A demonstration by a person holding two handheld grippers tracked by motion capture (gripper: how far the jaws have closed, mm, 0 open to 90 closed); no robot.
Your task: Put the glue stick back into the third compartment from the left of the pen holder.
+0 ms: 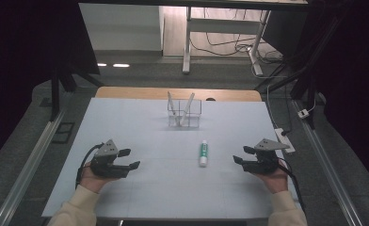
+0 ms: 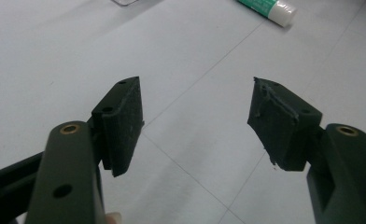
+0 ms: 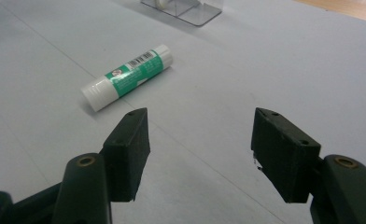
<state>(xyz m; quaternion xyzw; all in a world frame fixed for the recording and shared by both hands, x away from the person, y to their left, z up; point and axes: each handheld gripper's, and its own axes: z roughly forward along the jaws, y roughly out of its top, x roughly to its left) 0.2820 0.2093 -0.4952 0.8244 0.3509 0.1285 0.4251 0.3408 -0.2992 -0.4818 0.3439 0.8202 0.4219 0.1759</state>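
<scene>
1. Setting. A pale grey-blue table (image 1: 126, 188) with a faint grid stands in a dim room; cables trail over the floor beyond its far edge.
2. Tools. I hold the left gripper (image 1: 128, 159) and the right gripper (image 1: 241, 155) low over the near half of the table, jaws spread wide and empty; the left gripper view and the right gripper view each show bare table between the pads.
3. Object. The glue stick (image 1: 203, 153), green label with white ends, lies flat on its side near the table's middle, closer to my right gripper, lengthwise toward the clear organiser (image 1: 184, 113) at the far centre, which holds two slanted pale sticks (image 1: 188, 108).
4. Risk: rolling. The round tube would likely roll off if one pad touches it first; I judge an off-centre approach the main cause.
5. Risk: squirting out. Closing near an end, on smooth plastic, could pinch it out of the jaws.
6. Risk: placement. If it goes to the organiser, a tilted grip could strike the rim or knock the slanted sticks.
</scene>
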